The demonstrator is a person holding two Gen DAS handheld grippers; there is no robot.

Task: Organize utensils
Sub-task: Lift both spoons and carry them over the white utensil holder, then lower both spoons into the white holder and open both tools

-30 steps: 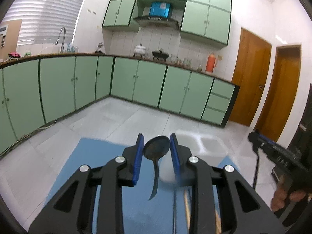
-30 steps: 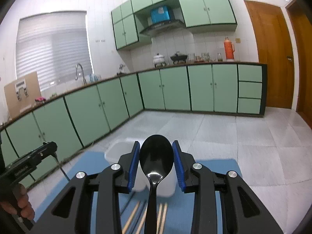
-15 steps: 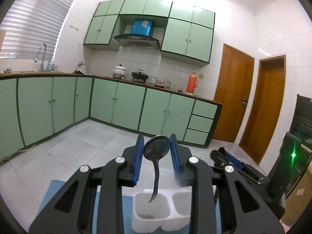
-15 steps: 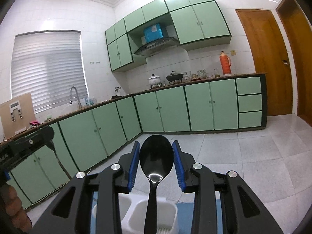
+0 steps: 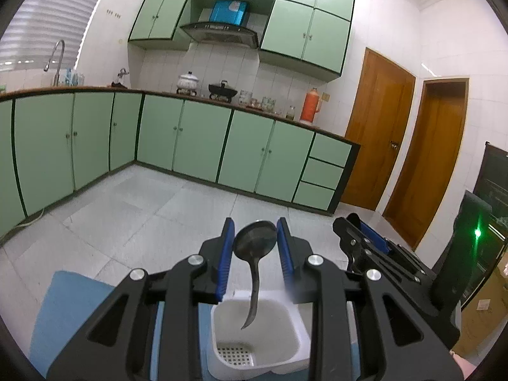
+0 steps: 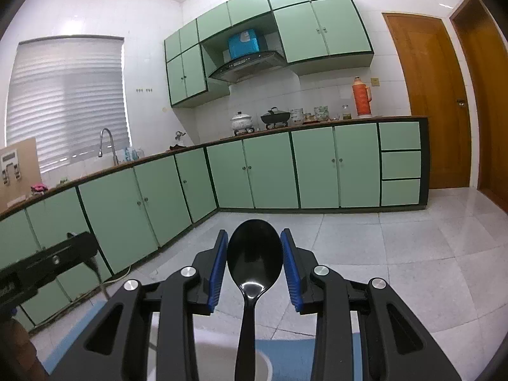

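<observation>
My left gripper (image 5: pixel 255 242) is shut on the bowl of a dark metal spoon (image 5: pixel 254 247), whose curved handle hangs down over the left compartment of a white utensil holder (image 5: pixel 295 333). My right gripper (image 6: pixel 254 255) is shut on the bowl of a black plastic spoon (image 6: pixel 254 260), its handle pointing straight down above the holder's white rim (image 6: pixel 268 363). The right gripper shows as a black tool with blue pads (image 5: pixel 374 243) at the right of the left wrist view. The left gripper (image 6: pixel 57 258) shows at the left edge of the right wrist view.
The holder stands on a blue mat (image 5: pixel 70 304) on a raised surface. Beyond are a tiled floor (image 5: pixel 158 209), green base cabinets (image 5: pixel 203 139) along two walls, wooden doors (image 5: pixel 377 130) at the right and a dark chair (image 5: pixel 466 247) with a green light.
Both grippers moved forward over the mat until the white holder lies right under the spoons. The chopsticks on the mat dropped out of view. Both grips stayed the same.
</observation>
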